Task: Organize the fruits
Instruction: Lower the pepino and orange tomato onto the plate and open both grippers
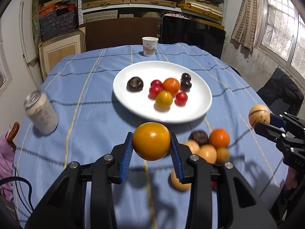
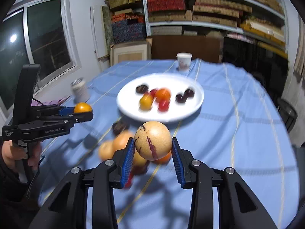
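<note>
Carrying fruit toward the plate looks like the current step. At left of the left wrist view stands a can (image 1: 41, 113). Lower centre, the left gripper (image 1: 151, 148) pinches an orange (image 1: 151, 140). Above sits the white plate (image 1: 198, 110). At far right, the right gripper (image 1: 266, 123) pinches a tan speckled fruit (image 1: 258, 116). Next probably comes lowering both onto bare plate.
</note>
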A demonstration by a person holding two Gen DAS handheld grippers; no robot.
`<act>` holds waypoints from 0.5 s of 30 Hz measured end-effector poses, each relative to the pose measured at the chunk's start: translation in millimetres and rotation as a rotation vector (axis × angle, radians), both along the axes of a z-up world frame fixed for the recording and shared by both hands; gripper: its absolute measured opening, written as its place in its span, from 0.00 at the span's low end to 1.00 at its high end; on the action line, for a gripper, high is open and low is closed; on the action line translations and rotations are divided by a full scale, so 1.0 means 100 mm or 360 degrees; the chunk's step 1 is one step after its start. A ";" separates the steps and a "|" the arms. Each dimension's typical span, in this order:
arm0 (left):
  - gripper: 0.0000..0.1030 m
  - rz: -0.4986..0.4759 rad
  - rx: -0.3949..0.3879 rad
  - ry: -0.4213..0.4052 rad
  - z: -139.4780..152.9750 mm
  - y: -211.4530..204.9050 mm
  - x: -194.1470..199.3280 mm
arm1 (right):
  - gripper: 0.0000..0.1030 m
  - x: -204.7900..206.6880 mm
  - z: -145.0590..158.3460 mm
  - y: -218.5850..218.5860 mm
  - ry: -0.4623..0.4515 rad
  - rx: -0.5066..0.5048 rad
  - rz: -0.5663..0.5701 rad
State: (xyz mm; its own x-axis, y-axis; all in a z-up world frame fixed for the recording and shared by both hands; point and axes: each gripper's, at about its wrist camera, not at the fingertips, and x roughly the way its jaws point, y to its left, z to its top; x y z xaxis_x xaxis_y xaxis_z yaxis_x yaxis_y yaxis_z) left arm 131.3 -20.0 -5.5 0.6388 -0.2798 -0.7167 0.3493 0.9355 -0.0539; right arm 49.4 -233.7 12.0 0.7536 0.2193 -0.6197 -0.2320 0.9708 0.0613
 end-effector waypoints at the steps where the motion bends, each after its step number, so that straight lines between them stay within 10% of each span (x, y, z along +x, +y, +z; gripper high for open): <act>1: 0.36 0.0009 0.0012 0.0001 0.01 -0.05 0.15 | 0.38 0.16 0.02 -0.02 -0.0002 -0.0004 -0.0011; 10: 0.36 0.0061 0.0033 0.0138 -0.19 -0.29 1.03 | 0.39 1.14 -0.07 -0.07 0.0019 -0.0024 -0.0074; 15: 0.85 0.0132 -0.0022 -0.0017 -0.11 -0.20 0.91 | 0.58 1.11 -0.07 -0.10 -0.0029 0.0035 -0.0075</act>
State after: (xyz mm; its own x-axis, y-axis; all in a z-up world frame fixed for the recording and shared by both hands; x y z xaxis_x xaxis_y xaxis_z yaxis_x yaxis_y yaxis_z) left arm 222.6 -40.2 -16.5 0.6677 -0.2358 -0.7061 0.2715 0.9603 -0.0639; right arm 160.5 -244.0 4.6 0.7747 0.1965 -0.6011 -0.1873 0.9792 0.0787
